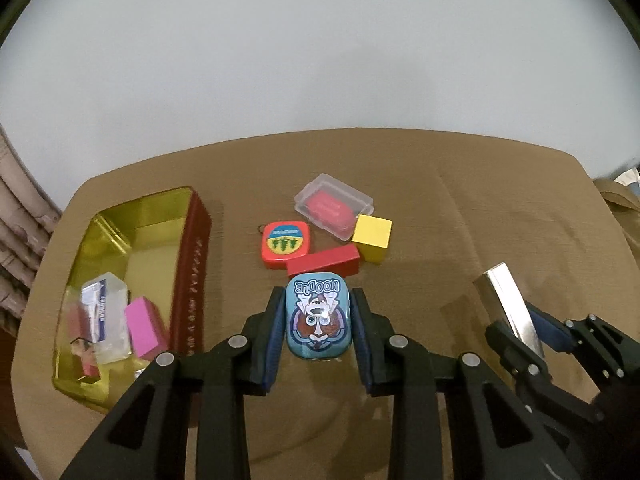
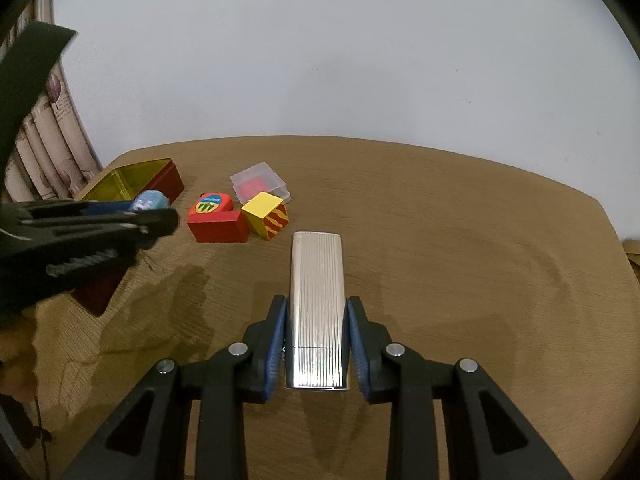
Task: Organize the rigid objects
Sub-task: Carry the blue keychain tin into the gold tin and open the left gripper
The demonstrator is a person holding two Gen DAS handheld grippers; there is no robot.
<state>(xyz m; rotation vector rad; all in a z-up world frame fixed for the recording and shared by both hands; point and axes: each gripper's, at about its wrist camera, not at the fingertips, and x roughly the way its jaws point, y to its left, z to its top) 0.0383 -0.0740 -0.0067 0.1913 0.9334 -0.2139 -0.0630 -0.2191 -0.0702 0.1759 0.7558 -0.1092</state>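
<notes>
The blue noodle tin [image 1: 319, 315] is being gripped between the pads of the left hand-held gripper [image 1: 319, 300], above the desk [image 1: 460, 208], with the open gold tin box [image 1: 192, 264] lying to its left, nearer this hand. The ribbed silver case [image 2: 317, 308] is being clamped lengthwise by the right hand-held gripper [image 2: 317, 312]. The box's contents are being shown only in the left view.

Tan table [image 2: 440, 220], pale wall [image 2: 320, 60], curtain [image 2: 60, 140]
</notes>
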